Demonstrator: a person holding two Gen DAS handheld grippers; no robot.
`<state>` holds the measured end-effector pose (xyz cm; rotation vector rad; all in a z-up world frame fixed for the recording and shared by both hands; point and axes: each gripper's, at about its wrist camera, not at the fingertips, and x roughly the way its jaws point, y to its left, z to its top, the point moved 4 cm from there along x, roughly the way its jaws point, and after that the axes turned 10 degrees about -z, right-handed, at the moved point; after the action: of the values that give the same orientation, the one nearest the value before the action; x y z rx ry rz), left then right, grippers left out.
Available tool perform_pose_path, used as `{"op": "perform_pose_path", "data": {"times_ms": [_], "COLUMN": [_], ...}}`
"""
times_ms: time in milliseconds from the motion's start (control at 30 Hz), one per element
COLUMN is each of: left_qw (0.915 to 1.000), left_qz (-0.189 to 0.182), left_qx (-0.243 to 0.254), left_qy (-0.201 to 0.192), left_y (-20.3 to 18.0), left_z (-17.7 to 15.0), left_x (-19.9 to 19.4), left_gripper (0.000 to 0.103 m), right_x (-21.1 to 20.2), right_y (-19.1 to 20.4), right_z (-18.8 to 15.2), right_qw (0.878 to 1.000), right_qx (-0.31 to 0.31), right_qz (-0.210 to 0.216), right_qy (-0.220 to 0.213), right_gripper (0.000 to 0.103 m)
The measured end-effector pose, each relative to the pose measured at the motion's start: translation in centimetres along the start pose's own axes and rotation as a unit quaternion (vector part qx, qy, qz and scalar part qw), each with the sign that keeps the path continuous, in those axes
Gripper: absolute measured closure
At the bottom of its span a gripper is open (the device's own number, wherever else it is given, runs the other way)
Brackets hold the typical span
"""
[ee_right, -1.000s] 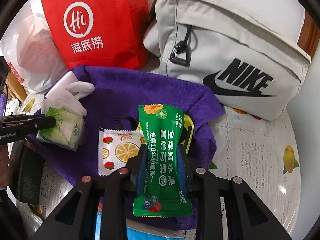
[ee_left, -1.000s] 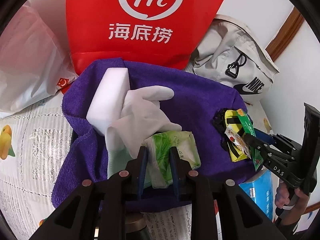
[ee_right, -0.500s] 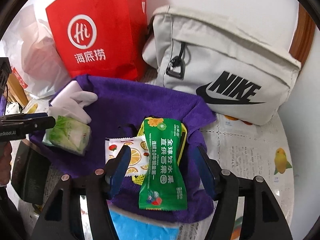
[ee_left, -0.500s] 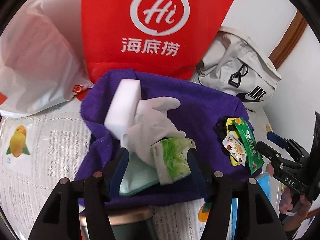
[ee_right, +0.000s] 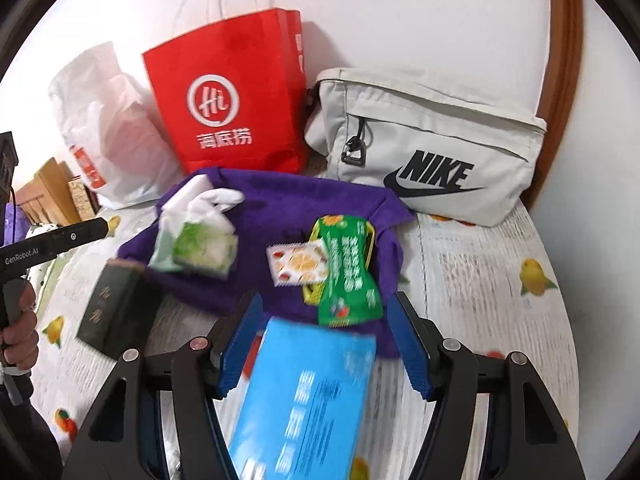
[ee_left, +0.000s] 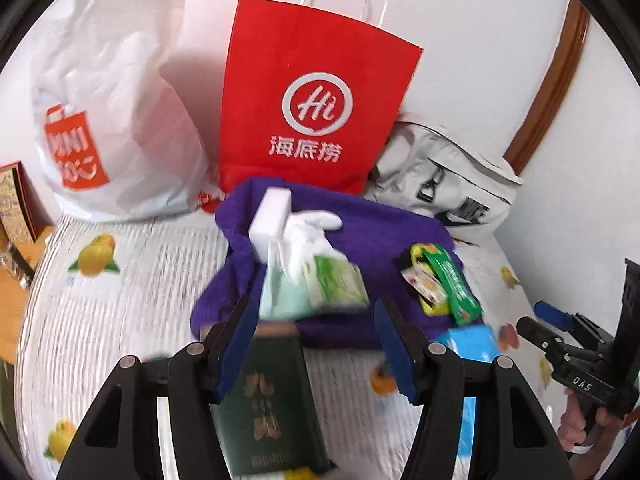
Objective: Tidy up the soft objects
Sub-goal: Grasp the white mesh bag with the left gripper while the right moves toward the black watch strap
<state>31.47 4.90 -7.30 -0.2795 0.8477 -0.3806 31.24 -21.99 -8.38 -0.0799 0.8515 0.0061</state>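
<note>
Both claws stand open and empty: left gripper point(ee_left: 316, 344), right gripper point(ee_right: 326, 342). Risk: the loosely stacked green tissue pack point(ee_left: 334, 282) may slide off the crumpled purple fleece towel point(ee_right: 288, 200) if bumped. Count: one towel, one white glove point(ee_left: 308, 228) at 10 o'clock, two snack sachets at 3 o'clock.

The dark green box point(ee_left: 272, 408) is smeared by motion in the left wrist view, its gold lettering unreadable, and its lower end is cut off at the 6 o'clock edge. The blue packet point(ee_right: 308, 404) in the right wrist view is likewise blurred, its white print illegible, and runs off the bottom edge. The white sponge point(ee_right: 192, 192) at 10 o'clock on the purple towel point(ee_right: 292, 200) is partly hidden behind the white glove point(ee_right: 212, 208).
</note>
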Motion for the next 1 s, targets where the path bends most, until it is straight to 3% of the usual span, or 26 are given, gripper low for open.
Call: {"op": "perform_pose_path", "data": {"times_ms": [400,633,900,1000], "left_qw": [0.9988,0.9961,0.9905,0.9901], "left_qz": [0.007,0.009,-0.031,-0.027], "left_qx": [-0.030,-0.044,-0.069,-0.070], "left_qy": [0.040,0.077,0.115,0.118], "left_y": [-0.6,-0.5,-0.4,-0.5], "left_z": [-8.6,-13.3,-16.7,-17.2], "left_x": [-3.8,-2.6,1.4,2.5], "left_gripper": [0.044,0.044,0.043,0.034], "right_x": [-7.0,-9.3,-8.2,-8.1], "right_y": [1.4,2.7,2.6,2.5], "right_z": [-7.0,-11.1,-15.9,-17.0], "right_qw": [1.000,0.999,0.998,0.998], "right_qx": [0.000,-0.023,-0.018,-0.026], "right_qz": [0.026,0.035,0.035,0.030], "right_qy": [-0.003,0.002,0.046,0.052], "right_gripper": [0.038,0.038,0.038,0.038]}}
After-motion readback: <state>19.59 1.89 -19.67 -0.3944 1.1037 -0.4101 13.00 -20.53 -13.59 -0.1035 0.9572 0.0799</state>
